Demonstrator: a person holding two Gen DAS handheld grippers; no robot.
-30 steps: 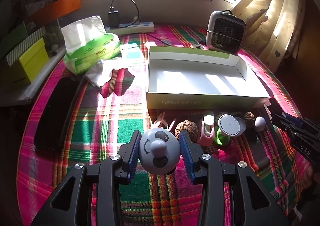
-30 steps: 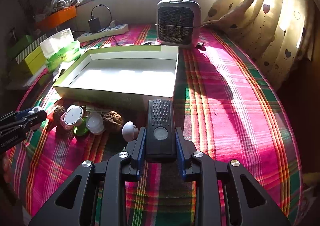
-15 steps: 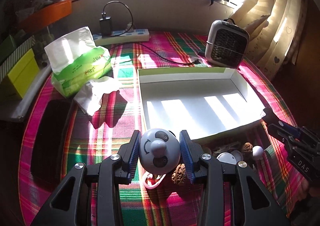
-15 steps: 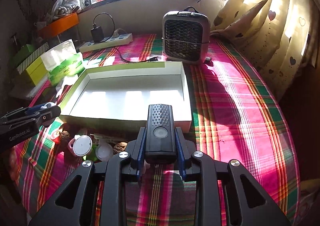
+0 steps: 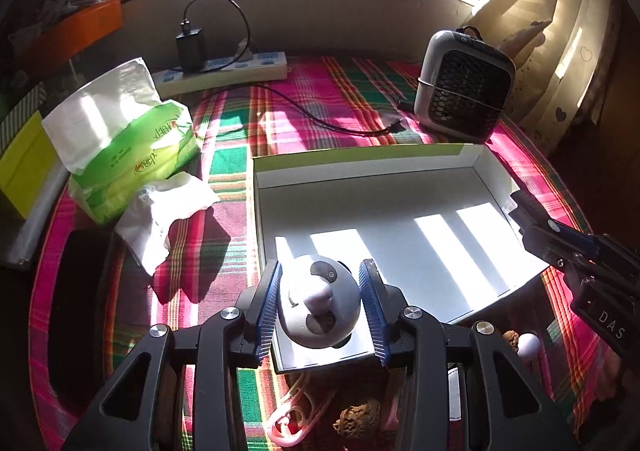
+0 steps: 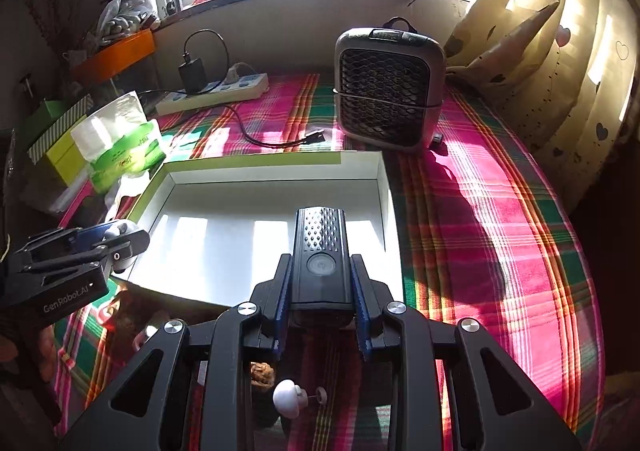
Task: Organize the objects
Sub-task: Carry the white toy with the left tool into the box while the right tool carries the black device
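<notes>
My left gripper is shut on a grey panda-face ball and holds it above the near left corner of the open white box. My right gripper is shut on a black bike light over the box's near right edge. Each gripper shows in the other's view: the right one and the left one. A walnut, a pink loop and a white mushroom piece lie on the plaid cloth below me.
A small grey heater stands behind the box. A green tissue pack and crumpled tissue lie left of it. A power strip with charger lies by the wall. A black flat object lies far left.
Both grippers rose and moved forward from the row of small items to over the box's near edge, each still holding its object.
</notes>
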